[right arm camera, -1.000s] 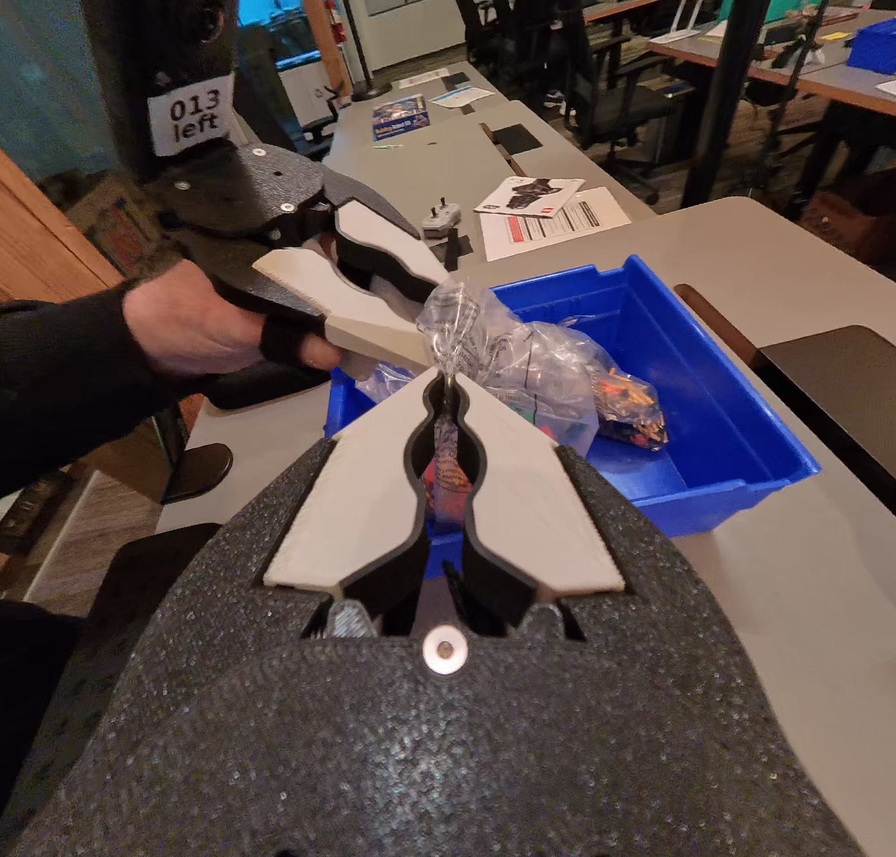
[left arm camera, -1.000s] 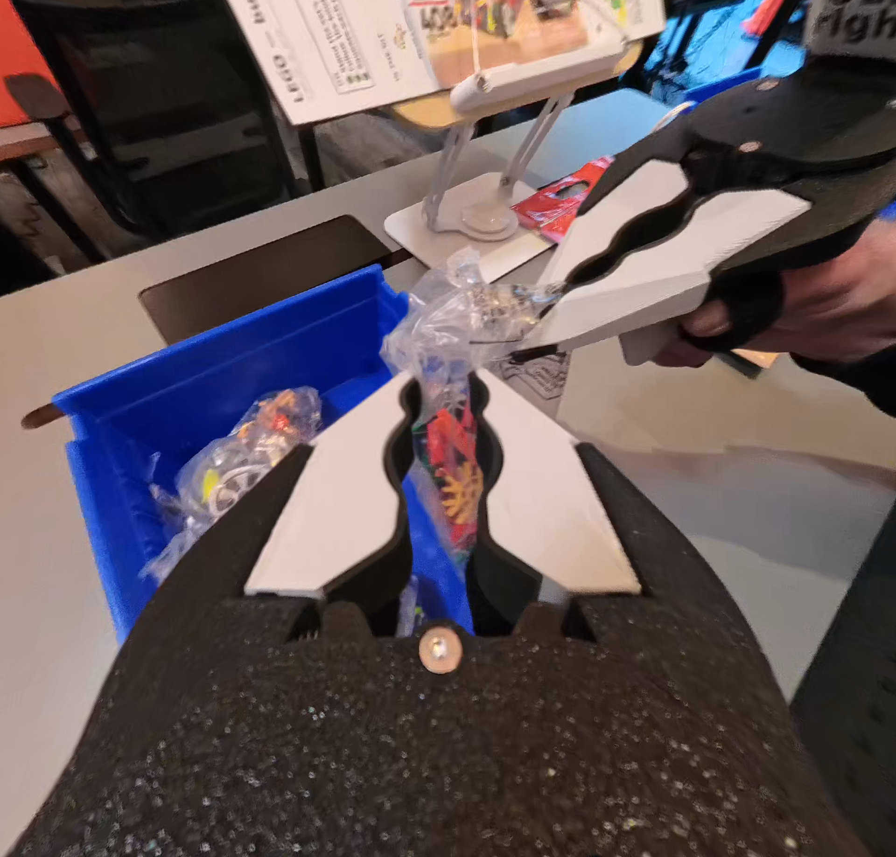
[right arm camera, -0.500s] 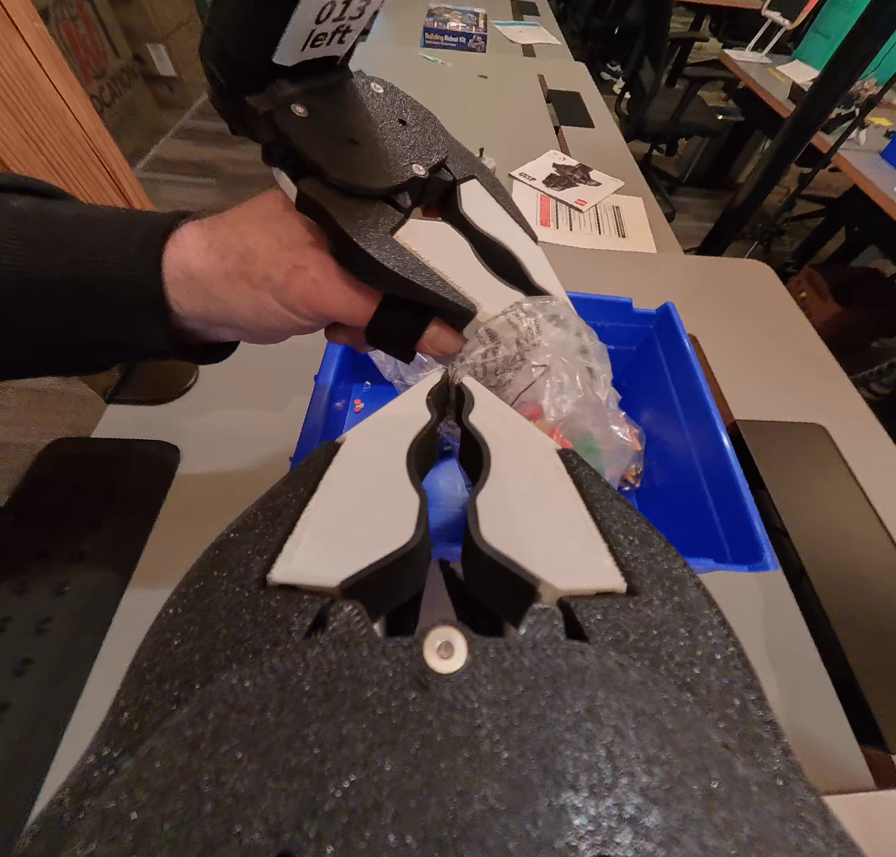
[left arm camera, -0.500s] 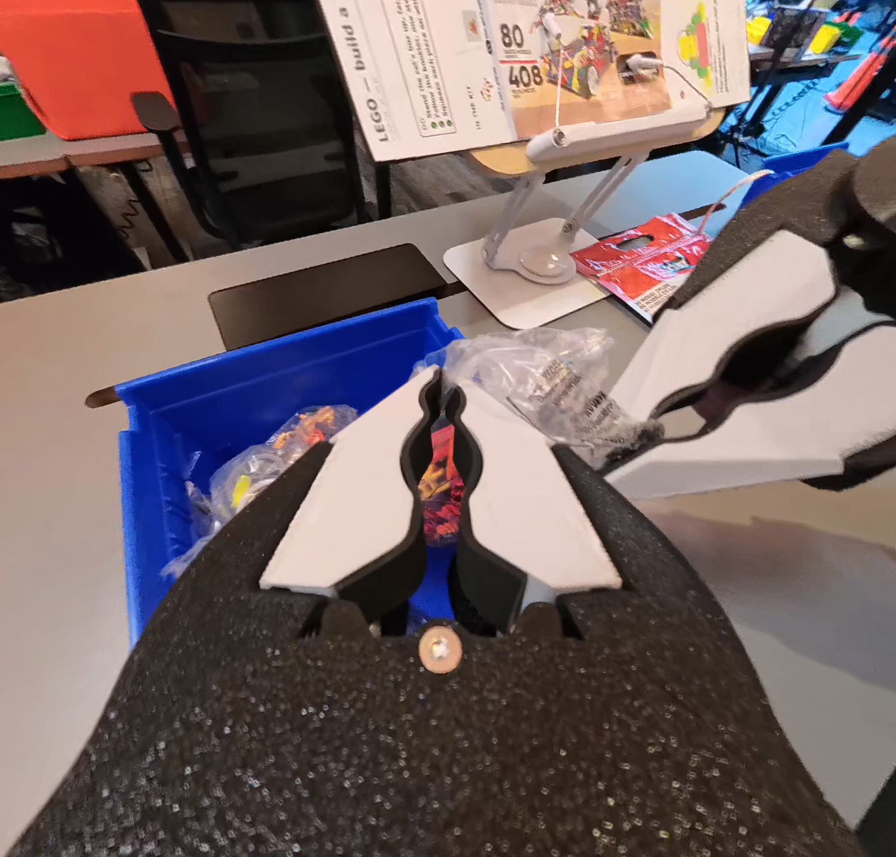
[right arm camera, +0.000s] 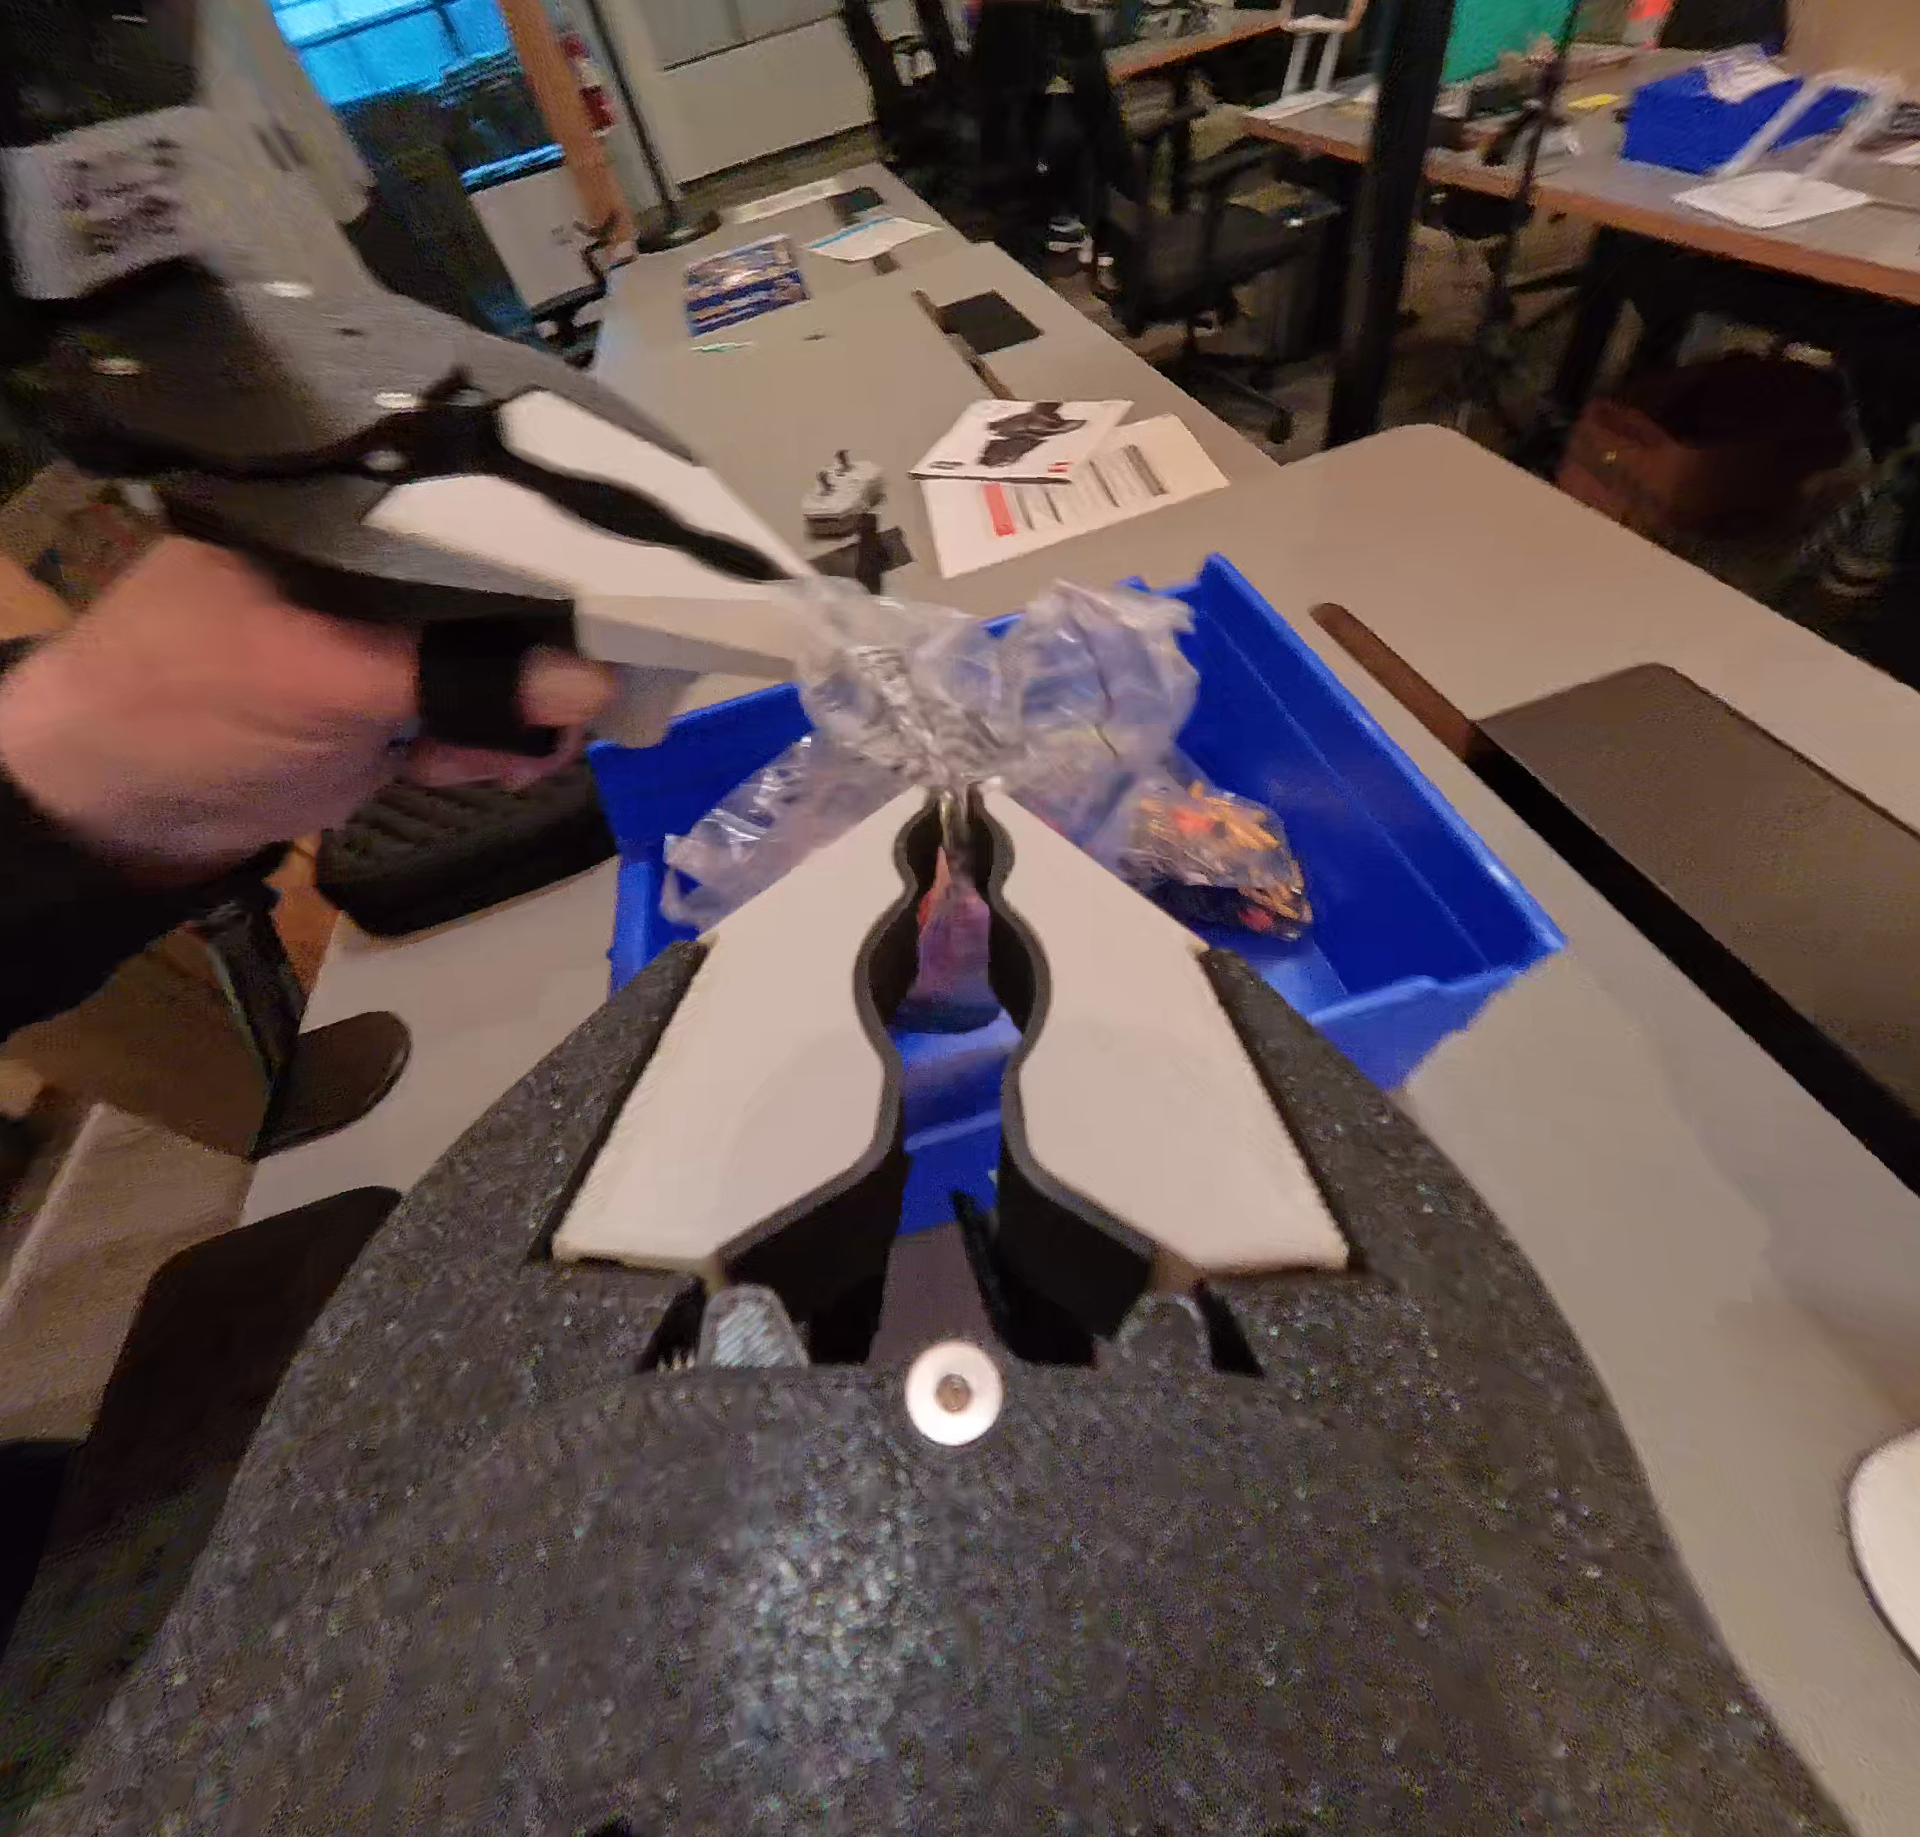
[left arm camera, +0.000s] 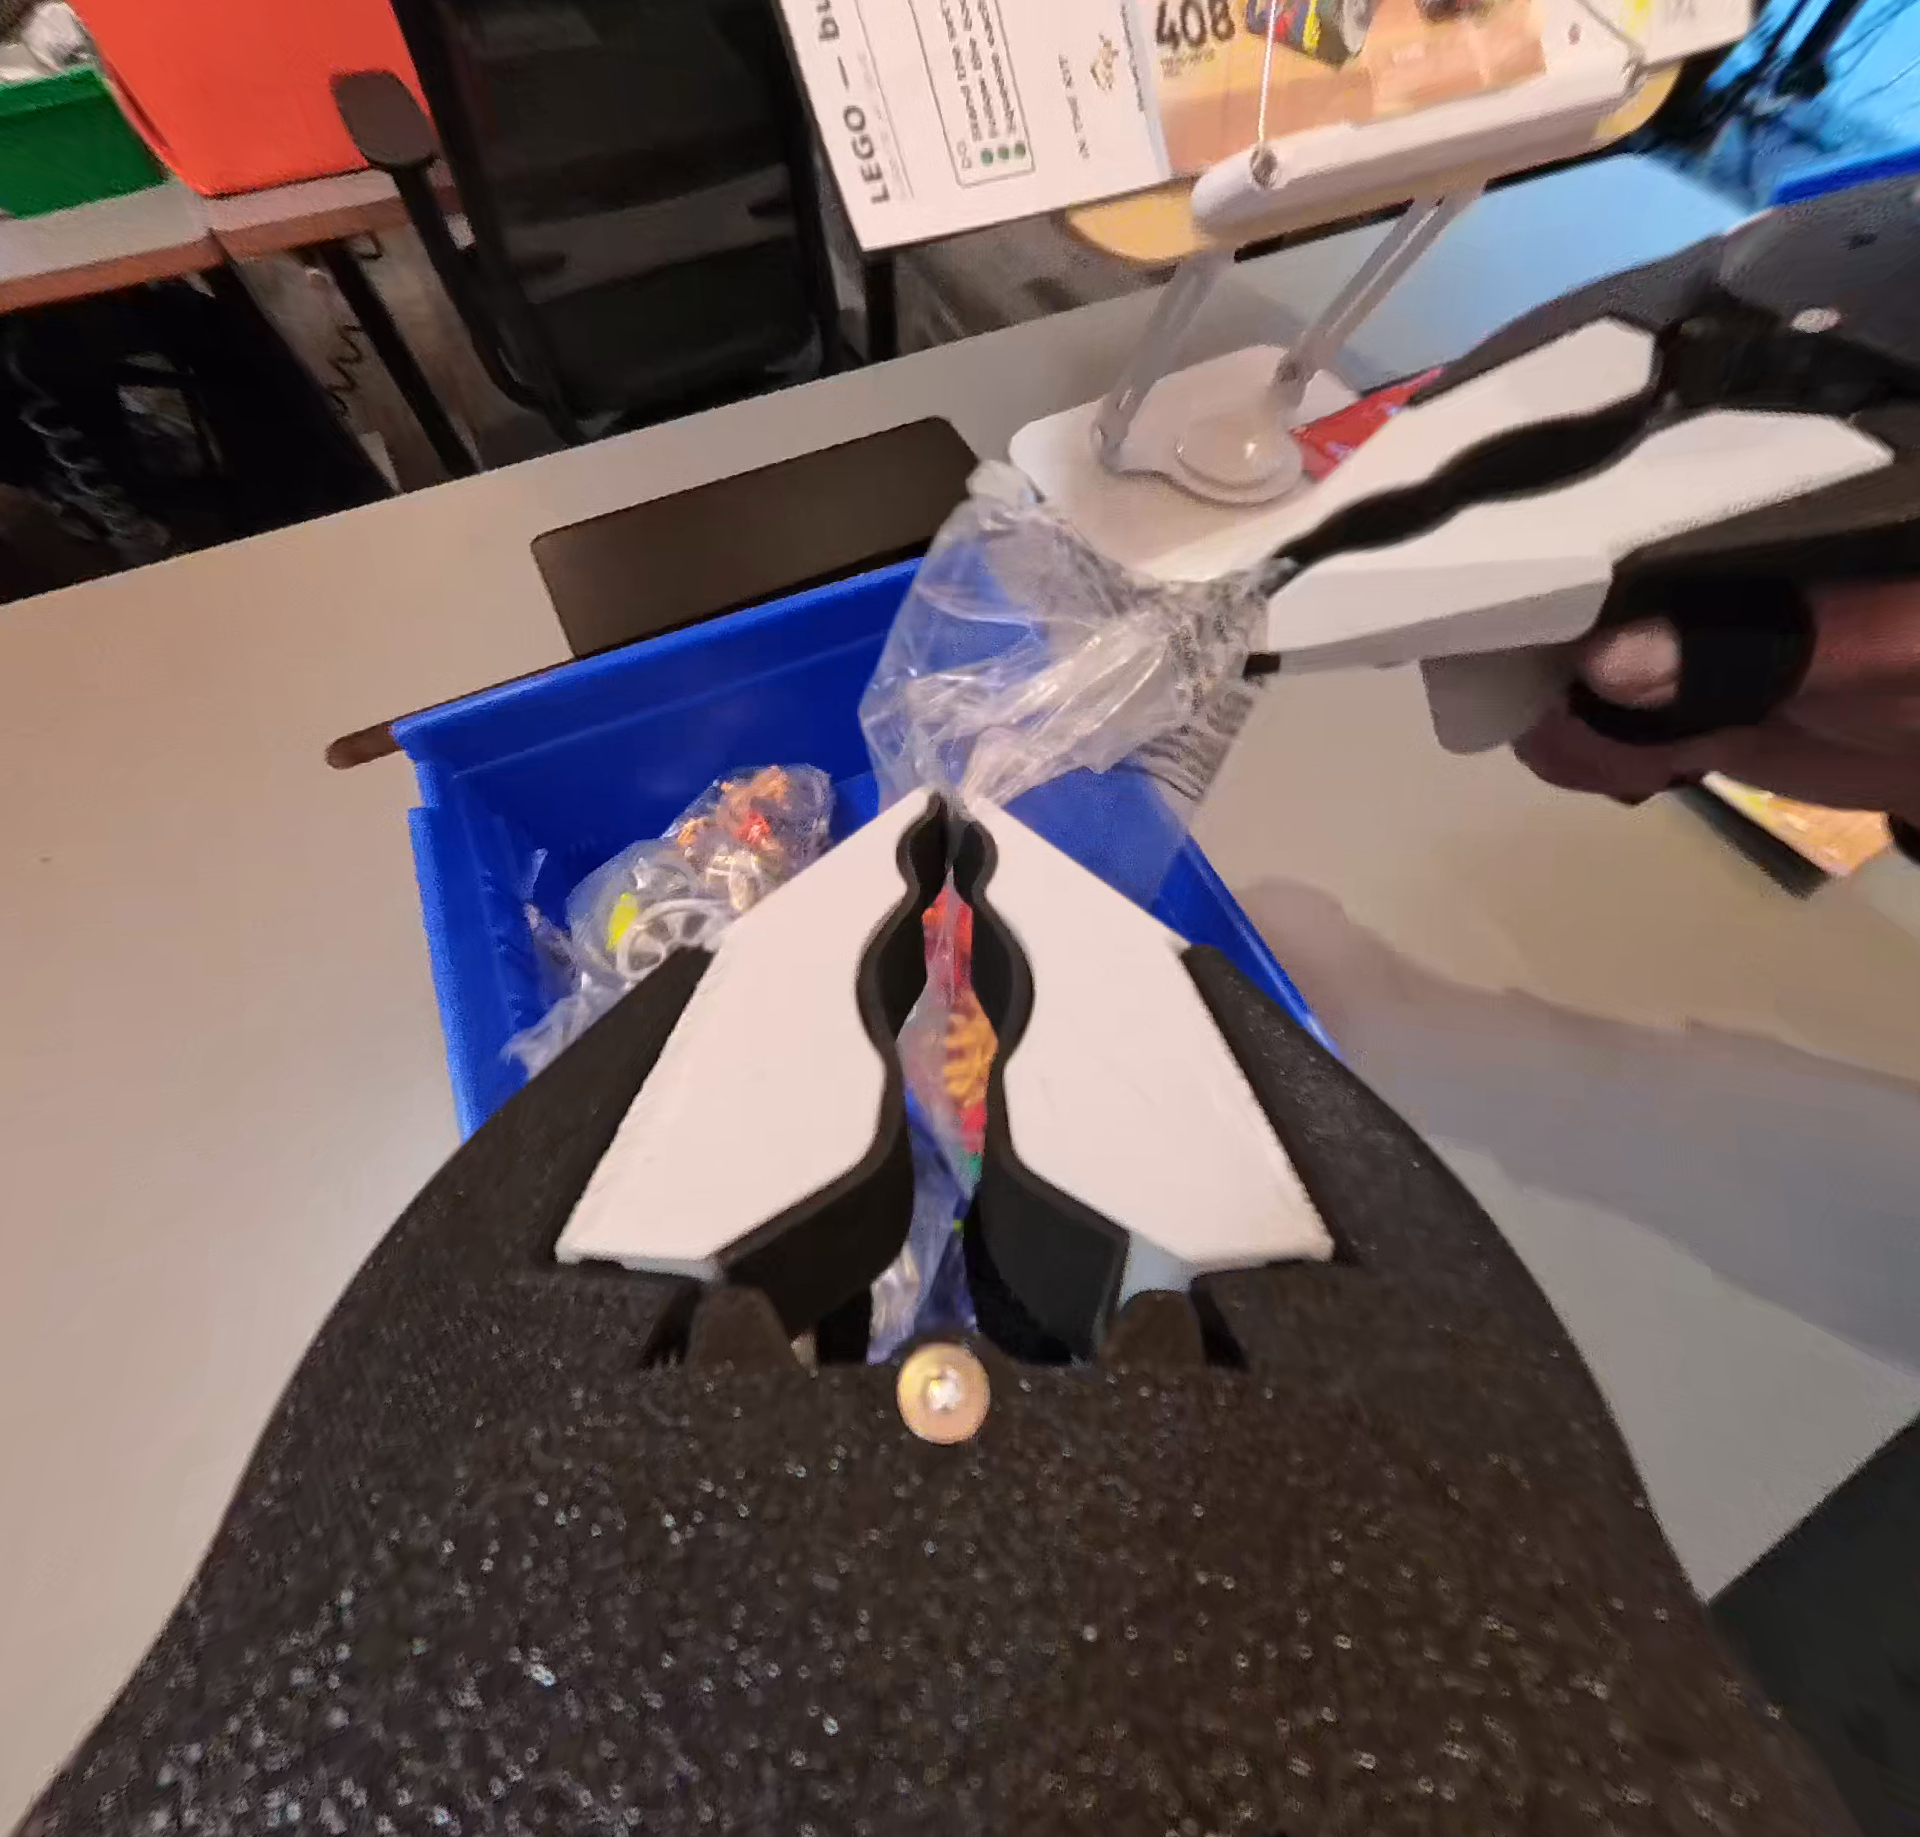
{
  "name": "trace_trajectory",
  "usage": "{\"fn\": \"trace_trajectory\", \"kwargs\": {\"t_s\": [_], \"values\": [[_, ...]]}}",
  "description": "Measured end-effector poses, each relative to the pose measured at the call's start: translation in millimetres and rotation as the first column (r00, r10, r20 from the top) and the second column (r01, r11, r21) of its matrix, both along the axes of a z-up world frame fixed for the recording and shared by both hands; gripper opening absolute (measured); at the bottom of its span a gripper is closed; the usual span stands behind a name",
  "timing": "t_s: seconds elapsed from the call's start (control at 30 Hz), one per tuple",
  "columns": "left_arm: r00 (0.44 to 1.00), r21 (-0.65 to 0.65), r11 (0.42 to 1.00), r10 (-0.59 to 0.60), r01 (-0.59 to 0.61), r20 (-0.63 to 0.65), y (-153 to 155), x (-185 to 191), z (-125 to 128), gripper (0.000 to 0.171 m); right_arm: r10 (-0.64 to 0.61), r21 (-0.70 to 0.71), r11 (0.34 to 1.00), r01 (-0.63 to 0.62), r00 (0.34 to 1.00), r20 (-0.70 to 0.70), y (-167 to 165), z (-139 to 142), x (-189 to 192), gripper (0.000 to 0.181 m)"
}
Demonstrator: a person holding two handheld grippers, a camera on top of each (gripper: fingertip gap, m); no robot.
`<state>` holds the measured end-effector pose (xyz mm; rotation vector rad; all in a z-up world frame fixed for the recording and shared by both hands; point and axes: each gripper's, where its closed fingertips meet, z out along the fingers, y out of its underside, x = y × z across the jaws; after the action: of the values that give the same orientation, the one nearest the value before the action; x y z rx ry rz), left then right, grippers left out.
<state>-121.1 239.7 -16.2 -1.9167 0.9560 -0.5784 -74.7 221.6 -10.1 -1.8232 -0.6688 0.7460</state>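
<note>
A: What has the left gripper [left arm camera: 948, 819] got?

B: Its two white fingers [left arm camera: 790, 1039] are pressed together on a clear bag [left arm camera: 1023, 665] of small coloured parts. The film runs back between the fingers, and red and orange bits show in the gap behind the tips.

A: And the right gripper [right arm camera: 954, 802]?

B: Pinching the same bag, its fingers closed on the film at the tips. In the left wrist view it comes in from the right, clamped on the crumpled end of the bag beyond and to the right of the left fingertips. The plastic is stretched between the two pairs of tips.

A: Where is the bag, then?

B: In the air, just ahead of both sets of fingertips, over a blue bin [left arm camera: 623, 738]. I cannot tell whether its lower end touches the bin.

A: Anything in the bin?

B: A second bag [left arm camera: 717, 852] of parts lies in it, left of the left fingers. The bin sits on a grey table [left arm camera: 197, 852].

A: Beyond the tips?

B: A white stand [left arm camera: 1195, 437] holding a booklet [left arm camera: 1143, 31], past the bin. A hand [right arm camera: 197, 686] grips the left gripper's handle.
</note>
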Motion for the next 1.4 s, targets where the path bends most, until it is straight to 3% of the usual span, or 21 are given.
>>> {"fn": "trace_trajectory", "kwargs": {"t_s": [0.07, 0.2, 0.33, 0.47, 0.6, 0.67, 0.73, 0.83, 0.9, 0.97, 1.03, 1.1, 1.2, 1.4], "values": [[0.999, -0.017, 1.0, 0.017, -0.017, -0.038, -3, -2, -8, 0.0, -0.015, 0.014, 1.0, 0.014, 0.998, 0.056, 0, -2, 4, 0.015], [0.998, -0.128, 0.991, 0.041, -0.035, 0.048, -7, 0, -16, 0.0, -0.024, 0.093, 0.996, 0.0, 0.968, 0.249, -7, -6, -4, 0.072], [0.998, -0.145, 0.989, 0.029, -0.02, 0.056, -13, 7, -12, 0.0, -0.043, 0.183, 0.982, -0.033, 0.917, 0.396, -4, -12, -20, 0.081], [1.0, -0.127, 0.992, -0.023, 0.025, 0.016, -24, 15, -13, 0.0, -0.156, 0.267, 0.962, 0.053, 0.911, 0.382, 19, -6, -8, 0.045], [0.992, -0.075, 0.99, -0.125, 0.123, -0.024, -36, 25, -13, 0.0, -0.028, 0.211, 0.976, -0.055, 0.928, 0.372, 18, -12, -19, 0.022], [0.991, -0.051, 0.991, -0.129, 0.128, -0.032, -34, 25, -12, 0.0, 0.021, 0.187, 0.978, -0.093, 0.934, 0.357, 15, -12, -26, 0.001], [0.993, -0.054, 0.992, -0.113, 0.112, -0.019, -31, 20, -12, 0.0, 0.031, 0.178, 0.979, -0.103, 0.929, 0.368, 14, -14, -25, 0.0], [0.998, -0.029, 0.999, -0.044, 0.043, -0.033, -18, 7, -12, 0.061, 0.093, 0.143, 0.979, -0.147, 0.94, 0.328, 10, -14, -29, 0.0], [0.994, -0.043, 0.994, -0.098, 0.096, -0.041, -21, 12, -15, 0.057, 0.108, 0.143, 0.977, -0.158, 0.945, 0.31, 8, -13, -31, 0.0], [0.982, -0.064, 0.982, -0.181, 0.178, -0.05, -28, 23, -20, 0.028, 0.11, 0.144, 0.976, -0.162, 0.944, 0.312, 9, -12, -33, 0.0], [0.979, -0.027, 0.981, -0.193, 0.191, -0.073, -22, 26, -25, 0.0, 0.083, 0.157, 0.977, -0.143, 0.938, 0.338, 13, -14, -31, 0.0], [0.977, -0.014, 0.979, -0.203, 0.202, -0.069, -19, 28, -26, 0.0, 0.027, 0.182, 0.978, -0.101, 0.928, 0.371, 20, -16, -28, 0.004], [0.961, 0.036, 0.972, -0.225, 0.233, -0.162, -20, 31, -31, 0.0, -0.05, 0.211, 0.976, -0.046, 0.903, 0.426, 30, -20, -21, 0.021], [0.935, 0.042, 0.957, -0.269, 0.286, -0.232, -23, 37, -40, 0.0, -0.045, 0.196, 0.979, -0.06, 0.871, 0.49, 38, -35, -24, 0.019]]}}
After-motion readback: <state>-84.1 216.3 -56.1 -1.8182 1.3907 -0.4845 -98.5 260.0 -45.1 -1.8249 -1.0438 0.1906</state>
